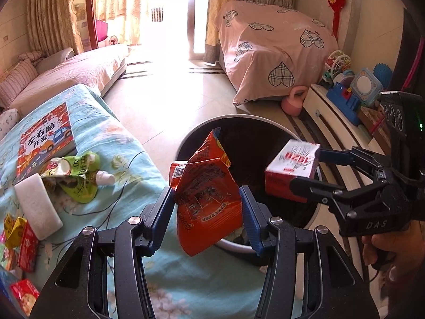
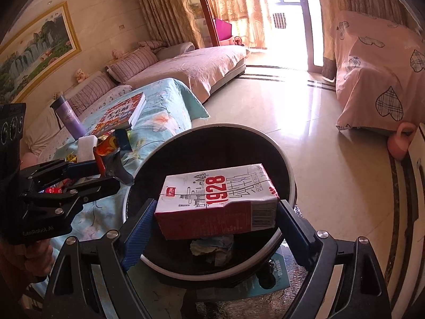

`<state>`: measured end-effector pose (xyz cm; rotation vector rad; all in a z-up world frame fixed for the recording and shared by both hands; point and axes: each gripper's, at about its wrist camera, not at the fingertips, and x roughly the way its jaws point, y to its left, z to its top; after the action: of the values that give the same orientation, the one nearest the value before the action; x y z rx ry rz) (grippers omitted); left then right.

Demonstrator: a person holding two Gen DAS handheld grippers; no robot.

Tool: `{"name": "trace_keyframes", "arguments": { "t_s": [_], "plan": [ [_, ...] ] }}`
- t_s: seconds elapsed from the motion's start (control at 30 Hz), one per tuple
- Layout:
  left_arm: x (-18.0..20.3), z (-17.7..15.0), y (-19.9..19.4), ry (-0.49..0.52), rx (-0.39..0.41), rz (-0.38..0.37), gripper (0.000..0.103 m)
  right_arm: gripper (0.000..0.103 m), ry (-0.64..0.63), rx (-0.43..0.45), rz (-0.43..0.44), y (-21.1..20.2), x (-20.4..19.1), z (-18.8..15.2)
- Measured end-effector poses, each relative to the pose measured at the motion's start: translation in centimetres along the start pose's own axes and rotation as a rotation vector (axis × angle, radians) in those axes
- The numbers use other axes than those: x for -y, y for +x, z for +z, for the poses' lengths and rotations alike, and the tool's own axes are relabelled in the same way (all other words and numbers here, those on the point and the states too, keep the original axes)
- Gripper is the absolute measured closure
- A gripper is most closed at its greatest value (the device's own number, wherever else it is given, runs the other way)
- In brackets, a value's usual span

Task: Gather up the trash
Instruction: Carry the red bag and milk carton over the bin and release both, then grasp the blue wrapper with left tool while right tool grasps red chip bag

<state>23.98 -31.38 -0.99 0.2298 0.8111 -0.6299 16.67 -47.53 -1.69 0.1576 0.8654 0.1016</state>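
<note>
My left gripper [image 1: 208, 208] is shut on a crumpled red snack wrapper [image 1: 209, 199], held over the near rim of the round black trash bin [image 1: 240, 118]. The right gripper [image 2: 215, 212] is shut on a red-and-white "1928" milk carton [image 2: 217, 199], lying sideways above the bin's [image 2: 212, 130] opening. Crumpled paper [image 2: 212, 248] lies in the bin's bottom. In the left wrist view the right gripper [image 1: 305, 168] carries the carton [image 1: 290, 168] over the bin's right side. In the right wrist view the left gripper [image 2: 106, 171] holds the wrapper [image 2: 107, 148] left of the bin.
A table under a light-blue floral cloth [image 1: 127, 143] carries a green pouch [image 1: 77, 178], a white block [image 1: 38, 206], a picture book [image 1: 45, 138] and small red and yellow packets [image 1: 21, 236]. A purple bottle [image 2: 69, 118] stands behind. A toy shelf [image 1: 345, 98] and pink kettlebell [image 1: 293, 102] sit right.
</note>
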Motion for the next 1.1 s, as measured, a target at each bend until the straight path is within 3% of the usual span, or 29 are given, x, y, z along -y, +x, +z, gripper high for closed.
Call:
{"name": "trace_keyframes", "arguments": {
  "t_s": [0.2, 0.27, 0.33, 0.67, 1.1],
  "plan": [
    [0.5, 0.4, 1.3, 0.016, -0.029, -0.015, 0.049, 0.015, -0.009, -0.017, 0.004, 0.7, 0.5, -0.3],
    [0.7, 0.3, 1.5, 0.019, -0.041, -0.025, 0.032, 0.015, -0.013, -0.018, 0.014, 0.8, 0.5, -0.3],
    [0.9, 0.3, 1.4, 0.02, -0.029, -0.026, 0.027, 0.014, -0.018, -0.025, 0.023, 0.9, 0.4, -0.3],
    [-1.4, -1.4, -0.7, -0.04, -0.017, -0.009, 0.026, 0.014, -0.006, -0.016, 0.016, 0.2, 0.1, -0.9],
    [-7.5, -9.0, -7.0, -0.231, 0.012, 0.045, 0.026, 0.013, 0.023, 0.002, 0.073, -1.0, -5.0, -3.1]
  ]
}}
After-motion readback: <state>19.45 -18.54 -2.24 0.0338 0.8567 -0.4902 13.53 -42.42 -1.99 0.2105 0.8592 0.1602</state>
